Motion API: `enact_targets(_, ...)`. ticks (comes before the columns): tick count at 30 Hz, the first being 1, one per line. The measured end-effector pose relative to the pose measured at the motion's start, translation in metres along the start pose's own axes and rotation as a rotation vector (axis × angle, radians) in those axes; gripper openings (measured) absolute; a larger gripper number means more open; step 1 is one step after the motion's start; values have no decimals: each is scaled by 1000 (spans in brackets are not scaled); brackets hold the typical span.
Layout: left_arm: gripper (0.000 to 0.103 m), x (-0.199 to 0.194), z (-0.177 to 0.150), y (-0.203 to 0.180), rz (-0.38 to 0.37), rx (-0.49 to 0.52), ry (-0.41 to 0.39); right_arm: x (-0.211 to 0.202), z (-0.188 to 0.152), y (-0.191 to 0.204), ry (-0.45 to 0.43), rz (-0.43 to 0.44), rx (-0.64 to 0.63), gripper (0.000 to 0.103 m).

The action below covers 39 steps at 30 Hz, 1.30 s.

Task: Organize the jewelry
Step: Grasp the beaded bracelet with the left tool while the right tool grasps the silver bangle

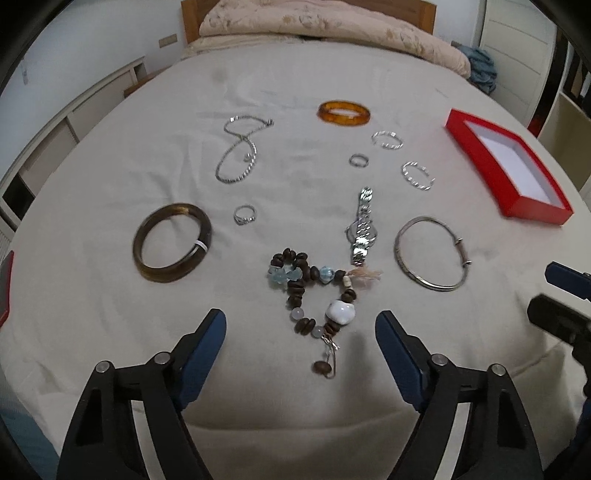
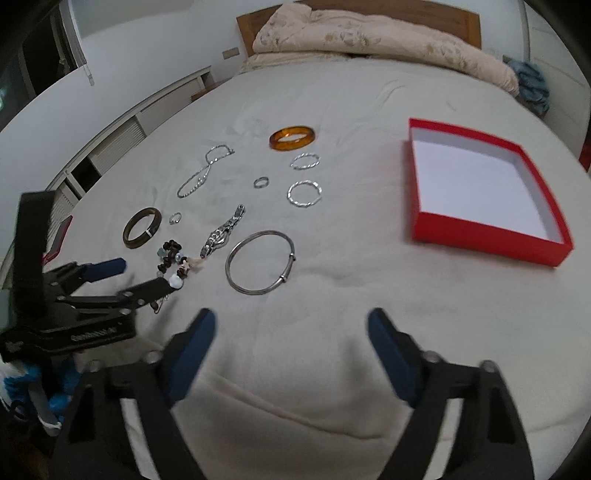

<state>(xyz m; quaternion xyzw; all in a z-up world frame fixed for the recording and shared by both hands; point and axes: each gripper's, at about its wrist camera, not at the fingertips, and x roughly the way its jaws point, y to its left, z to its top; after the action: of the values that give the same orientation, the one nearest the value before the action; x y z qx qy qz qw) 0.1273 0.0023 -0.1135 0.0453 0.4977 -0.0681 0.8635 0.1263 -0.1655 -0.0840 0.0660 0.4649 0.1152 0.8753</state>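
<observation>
Jewelry lies spread on a white bed sheet (image 1: 295,85). My left gripper (image 1: 300,319) is open and empty, its jaws either side of a beaded bracelet (image 1: 314,288) just ahead. A silver watch (image 1: 362,227), a thin silver bangle (image 1: 430,253), a dark brown bangle (image 1: 171,242), an amber bangle (image 1: 343,113), a silver chain (image 1: 238,151) and small rings (image 1: 245,215) lie beyond. My right gripper (image 2: 291,319) is open and empty, short of the silver bangle (image 2: 260,262). An open red box (image 2: 480,188) sits empty at the right.
A folded beige quilt (image 1: 325,26) lies at the wooden headboard. A blue cloth (image 1: 482,70) sits at the far right. White low cabinets (image 2: 122,140) run along the left wall. A red object (image 1: 5,284) shows at the left edge.
</observation>
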Motion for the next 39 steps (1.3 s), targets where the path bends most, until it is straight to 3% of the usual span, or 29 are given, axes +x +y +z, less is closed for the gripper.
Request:
enact_targets(4,74,16,1,3,-5,-13,32,19,11,-4,31,43,20,57)
enact_targets(6,74,22,2,4,-7,-14,40,29,17,-5,49,62,27,43)
enact_targets(10,73,28,7,5,-17,-20,38,50,28,-5,75,75,33,40)
enact_targets(15,69,33,10,4,-24,-16,32,77,36,-6,130,73,38,26)
enact_targets(22,57,36,12,4,-38,-12,13,95,39,0,159,28,-20,21)
enact_targets(27,37,34,14,0,-50,5,-2,97,39,5,165,5,-70,14)
enact_targets(29,25,33,14,-2,-56,12,-4,95,38,4,164,-1,-88,11)
enact_targets(31,20,32,14,-2,-67,16,-2,92,38,4,160,-9,-97,5)
enact_targets(39,18,17,11,3,-82,-14,0,63,32,14,115,-14,-120,5)
